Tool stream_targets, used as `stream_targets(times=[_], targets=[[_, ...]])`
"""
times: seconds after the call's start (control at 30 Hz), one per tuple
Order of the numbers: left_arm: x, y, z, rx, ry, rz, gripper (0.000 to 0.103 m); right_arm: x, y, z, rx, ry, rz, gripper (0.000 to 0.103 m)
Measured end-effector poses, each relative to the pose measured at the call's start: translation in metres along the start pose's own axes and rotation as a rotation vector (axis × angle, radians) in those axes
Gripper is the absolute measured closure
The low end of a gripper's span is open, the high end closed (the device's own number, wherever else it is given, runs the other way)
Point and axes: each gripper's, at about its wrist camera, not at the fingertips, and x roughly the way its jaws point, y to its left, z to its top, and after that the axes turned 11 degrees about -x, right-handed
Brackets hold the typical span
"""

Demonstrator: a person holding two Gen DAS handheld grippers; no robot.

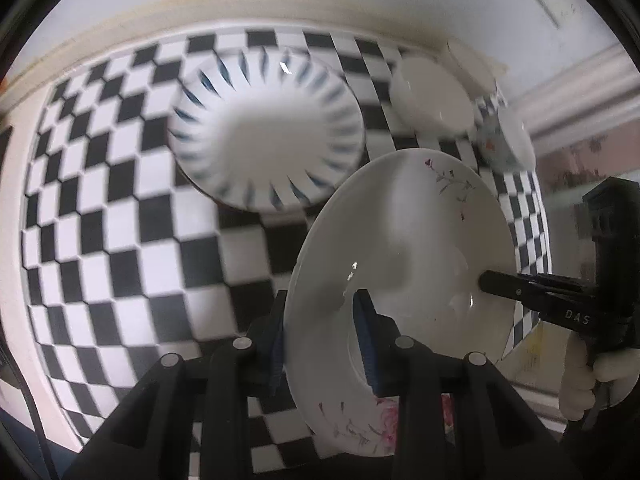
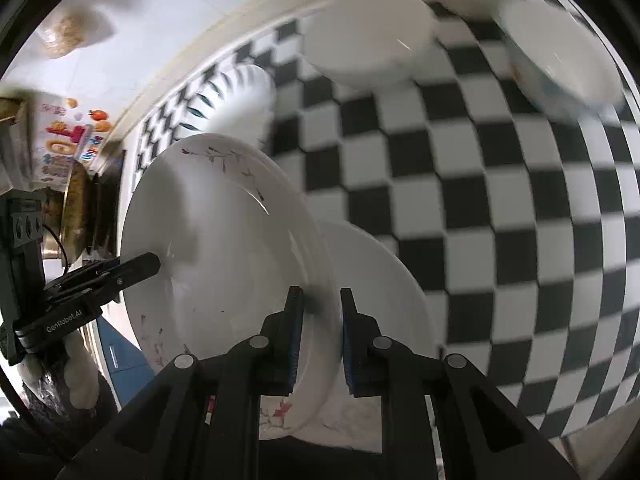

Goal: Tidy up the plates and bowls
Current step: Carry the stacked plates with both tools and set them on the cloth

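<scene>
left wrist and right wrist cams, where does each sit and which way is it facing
Left wrist: on the left gripper, looking down its fingers at the white floral plate over the black-and-white checkered tablecloth; the right gripper enters from the right.
Right wrist: on the right gripper, facing the same plate from the opposite rim; the left gripper shows.
Shared: plate, tablecloth, blue-striped bowl.

Blurred far bowls (image 2: 560, 48), perhaps patterned, run off frame.
</scene>
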Motion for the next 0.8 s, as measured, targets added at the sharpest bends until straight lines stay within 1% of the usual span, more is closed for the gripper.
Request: stream_targets(times=[0.1, 0.17, 0.33, 0.43, 0.5, 0.63, 0.73, 0.8], targets=[[0.02, -0.011, -0.012, 0.02, 0.041, 0.033, 0.075, 0.006, -0.019, -0.017, 0.009, 0.031, -0.013, 0.084], [0.03, -0.016, -0.018, 0.027, 0.064, 0.055, 0.075, 0.01, -0.023, -0.022, 0.012, 0.047, -0.019, 0.084], [0.037, -0.024, -0.027, 0.032, 0.08, 0.091, 0.075, 0.016, -0.031, -0.03, 0.008, 0.063, -0.017, 0.085], [0.042, -0.028, -0.031, 0.037, 0.083, 0.119, 0.074, 0.018, -0.032, -0.027, -0.001, 0.065, -0.019, 0.085], [0.046, -0.029, -0.032, 0.022, 0.096, 0.122, 0.074, 0.018, -0.032, -0.026, -0.005, 0.068, -0.024, 0.085], [0.049, -0.032, -0.036, 0.021, 0.095, 0.156, 0.074, 0.023, -0.035, -0.028, 0.0, 0.084, -0.013, 0.085], [0.06, -0.038, -0.041, 0.017, 0.118, 0.196, 0.074, 0.03, -0.034, -0.026, -0.003, 0.099, -0.007, 0.085], [0.068, -0.036, -0.044, 0.0, 0.142, 0.2, 0.074, 0.034, -0.031, -0.023, -0.01, 0.11, -0.008, 0.086]])
